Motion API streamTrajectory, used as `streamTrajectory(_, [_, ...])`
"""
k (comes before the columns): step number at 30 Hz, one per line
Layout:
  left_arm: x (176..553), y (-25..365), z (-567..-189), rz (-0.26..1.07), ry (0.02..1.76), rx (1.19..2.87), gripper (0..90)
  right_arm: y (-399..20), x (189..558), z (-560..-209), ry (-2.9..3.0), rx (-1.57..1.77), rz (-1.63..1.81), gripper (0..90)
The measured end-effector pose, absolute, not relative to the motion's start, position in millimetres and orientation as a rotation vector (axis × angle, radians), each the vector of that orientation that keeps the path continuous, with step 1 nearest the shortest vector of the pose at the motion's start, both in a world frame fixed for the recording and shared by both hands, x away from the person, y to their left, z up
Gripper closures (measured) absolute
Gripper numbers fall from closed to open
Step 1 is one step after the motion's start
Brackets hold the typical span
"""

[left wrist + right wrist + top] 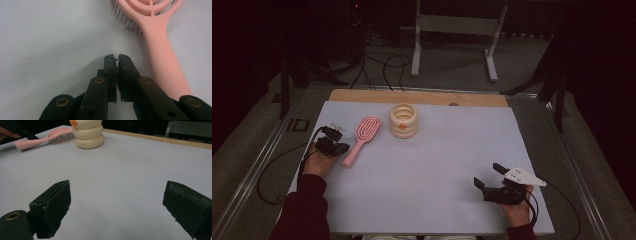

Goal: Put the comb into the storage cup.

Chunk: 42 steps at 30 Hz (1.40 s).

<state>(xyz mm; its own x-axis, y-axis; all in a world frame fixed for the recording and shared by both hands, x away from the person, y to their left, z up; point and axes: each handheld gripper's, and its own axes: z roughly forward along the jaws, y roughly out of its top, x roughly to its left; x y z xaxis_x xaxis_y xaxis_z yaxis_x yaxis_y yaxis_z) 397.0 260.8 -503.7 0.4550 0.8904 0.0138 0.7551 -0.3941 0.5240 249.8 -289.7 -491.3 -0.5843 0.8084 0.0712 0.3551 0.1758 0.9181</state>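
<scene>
right tongs (490,176) rest near the surface's (437,165) front edge, jaws wide apart and empty, likely waiting. farther off, left tongs (116,57) sit nearly together, gripping nothing, just beside the brush (162,53) handle, probably lining up a grab. the brush lies flat near a cream ringed holder (403,120).

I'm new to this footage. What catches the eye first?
A pink hairbrush lies at the left of the white table, with a cream ringed holder just right of its head. The left claw, nearly shut and empty, sits beside the brush handle; the right claw rests wide open near the front right.
</scene>
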Motion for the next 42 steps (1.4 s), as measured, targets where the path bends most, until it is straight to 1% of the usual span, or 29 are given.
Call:
streamTrajectory(3, [393,261,-498,0.436,1.384,2.206,75.7,-290,250,-491,2.022,1.098,1.394,8.0])
streamTrajectory(6, [388,262,-491,0.449,1.369,2.158,62.5,-290,250,-491,2.021,1.097,1.392,8.1])
streamTrajectory(7, [381,264,-484,0.472,1.345,2.087,62.5,-290,250,-491,2.022,1.097,1.394,8.1])
streamTrajectory(8, [376,264,-480,0.484,1.328,2.053,52.5,-290,250,-491,2.020,1.093,1.393,8.1])
streamTrajectory(9, [371,264,-476,0.502,1.307,2.022,49.8,-289,250,-491,2.020,1.094,1.393,8.1])
streamTrajectory(13, [346,265,-464,0.610,1.265,1.870,34.2,-289,250,-491,2.018,1.091,1.392,8.1])
streamTrajectory(16, [323,267,-462,0.615,1.227,1.742,24.1,-289,249,-491,2.017,1.088,1.393,8.0])
streamTrajectory(19, [305,265,-464,0.637,1.202,1.720,15.0,-289,249,-491,2.015,1.086,1.397,8.0])
streamTrajectory(22, [288,266,-466,0.664,1.176,1.707,12.2,-289,248,-490,2.007,1.083,1.404,8.0])
streamTrajectory(24, [280,266,-466,0.667,1.167,1.708,7.1,-289,249,-490,2.005,1.073,1.407,8.0])
streamTrajectory(28, [267,264,-466,0.672,1.151,1.715,0.2,-288,247,-489,1.999,1.060,1.417,8.0])
streamTrajectory(35, [250,257,-467,0.719,1.115,1.696,0.0,-290,245,-487,1.981,1.044,1.435,8.0])
streamTrajectory(42, [241,253,-470,0.723,1.062,1.705,0.0,-288,244,-485,1.974,1.015,1.450,8.0])
